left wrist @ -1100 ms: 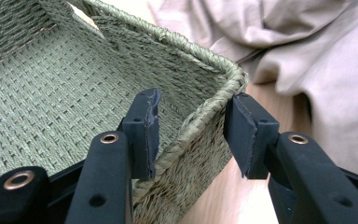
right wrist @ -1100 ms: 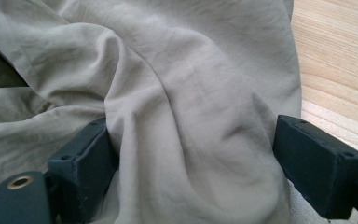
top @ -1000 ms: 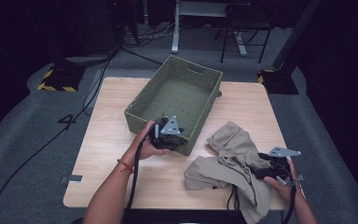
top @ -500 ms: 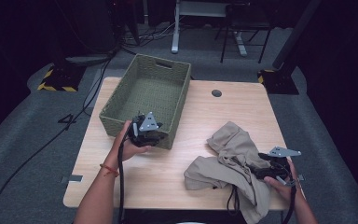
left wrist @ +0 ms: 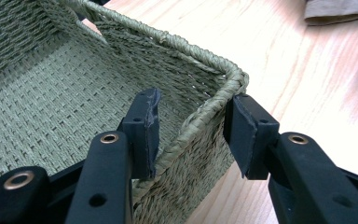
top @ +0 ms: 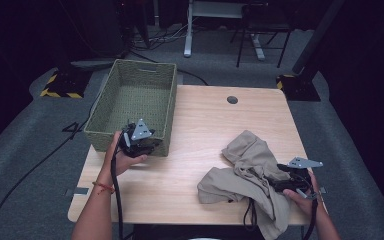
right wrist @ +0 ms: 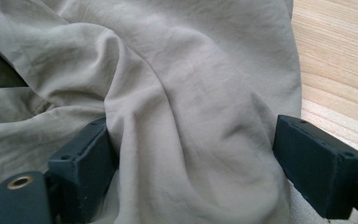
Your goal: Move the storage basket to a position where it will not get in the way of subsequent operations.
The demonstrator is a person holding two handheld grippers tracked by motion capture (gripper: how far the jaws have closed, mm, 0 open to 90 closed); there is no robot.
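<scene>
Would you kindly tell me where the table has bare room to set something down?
The widest free patch lies between the green woven basket and the beige garment, back to the cable hole. The front edge between the forearms is bare too. It is crowded at the front right, around the right gripper.

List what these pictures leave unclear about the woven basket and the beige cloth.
- Green woven basket: in the left gripper view the frame edges cut off its far walls.
- Crumpled beige cloth: in the high view its near end hangs past the wooden table edge, and folds hide what garment it is.
</scene>
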